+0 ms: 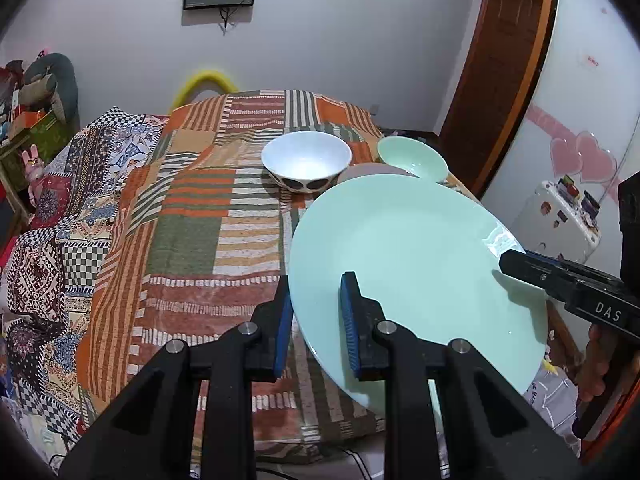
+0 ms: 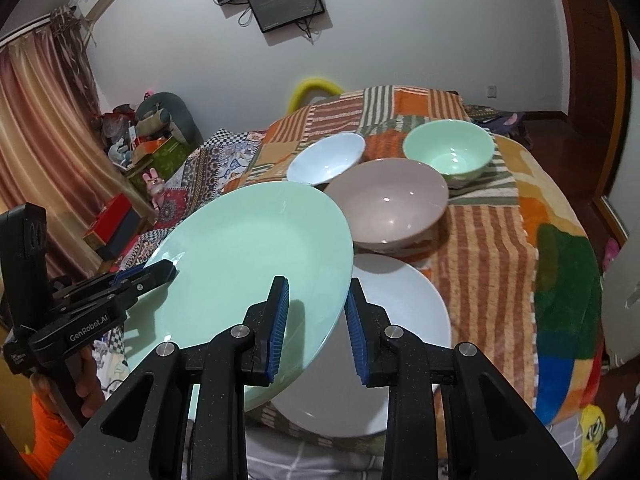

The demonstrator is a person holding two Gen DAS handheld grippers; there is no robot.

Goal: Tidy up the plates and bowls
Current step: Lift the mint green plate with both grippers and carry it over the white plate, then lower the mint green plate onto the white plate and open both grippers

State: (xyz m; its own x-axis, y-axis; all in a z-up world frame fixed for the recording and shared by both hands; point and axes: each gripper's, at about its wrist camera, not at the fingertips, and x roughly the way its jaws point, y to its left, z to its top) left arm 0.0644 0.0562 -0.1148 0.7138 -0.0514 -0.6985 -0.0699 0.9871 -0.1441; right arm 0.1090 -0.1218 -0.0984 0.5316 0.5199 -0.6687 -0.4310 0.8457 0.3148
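Note:
A large mint-green plate (image 1: 412, 264) (image 2: 256, 264) hangs tilted above the patchwork-covered table. My left gripper (image 1: 318, 322) straddles its left rim, and my right gripper (image 2: 316, 332) straddles its right rim; both have the plate edge between the blue pads with small gaps showing. Each gripper shows in the other's view (image 1: 560, 284) (image 2: 132, 280), jaws closed on the rim. Under the plate lies a white plate (image 2: 392, 344). Behind stand a beige bowl (image 2: 388, 204), a white bowl (image 1: 306, 164) (image 2: 326, 158) and a mint-green bowl (image 1: 412, 158) (image 2: 448, 152).
The patchwork cloth (image 1: 192, 248) covers the table, with a quilt-draped surface (image 1: 48, 240) to its left. Boxes and toys (image 2: 132, 152) crowd the left wall. A white fridge (image 1: 580, 92) and a wooden door frame (image 1: 492, 72) stand at the right.

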